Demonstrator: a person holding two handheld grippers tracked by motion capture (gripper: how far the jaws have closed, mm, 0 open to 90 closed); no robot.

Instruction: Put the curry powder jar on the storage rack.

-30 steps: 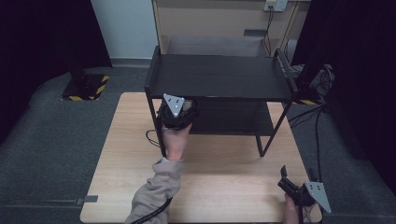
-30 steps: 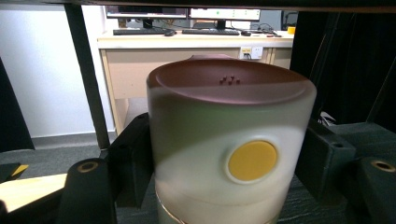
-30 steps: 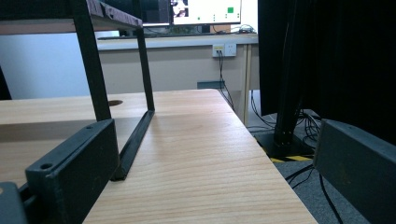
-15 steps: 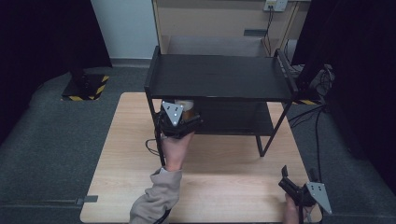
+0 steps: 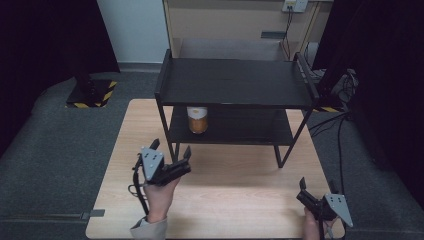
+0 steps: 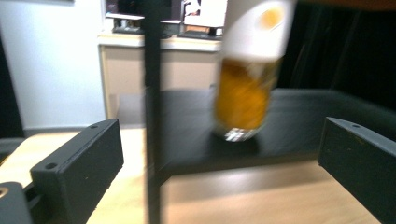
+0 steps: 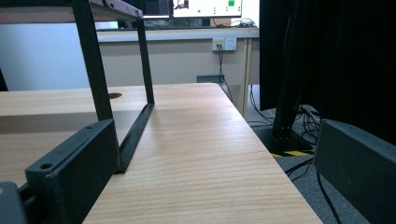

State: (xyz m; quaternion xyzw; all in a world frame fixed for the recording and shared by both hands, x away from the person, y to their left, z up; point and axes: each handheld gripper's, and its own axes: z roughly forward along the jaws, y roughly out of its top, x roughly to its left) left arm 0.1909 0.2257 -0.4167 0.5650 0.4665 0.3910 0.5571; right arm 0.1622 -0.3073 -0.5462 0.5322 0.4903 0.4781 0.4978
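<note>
Left claw (image 6: 219, 154): two black jaws spread wide, empty. Beyond them, a blurred jar (image 6: 245, 79) with amber contents and a white top, upright on a black shelf (image 6: 299, 126); a black upright post (image 6: 152, 116) just left of it. Pale wood worktop (image 6: 243, 196) beneath.
</note>
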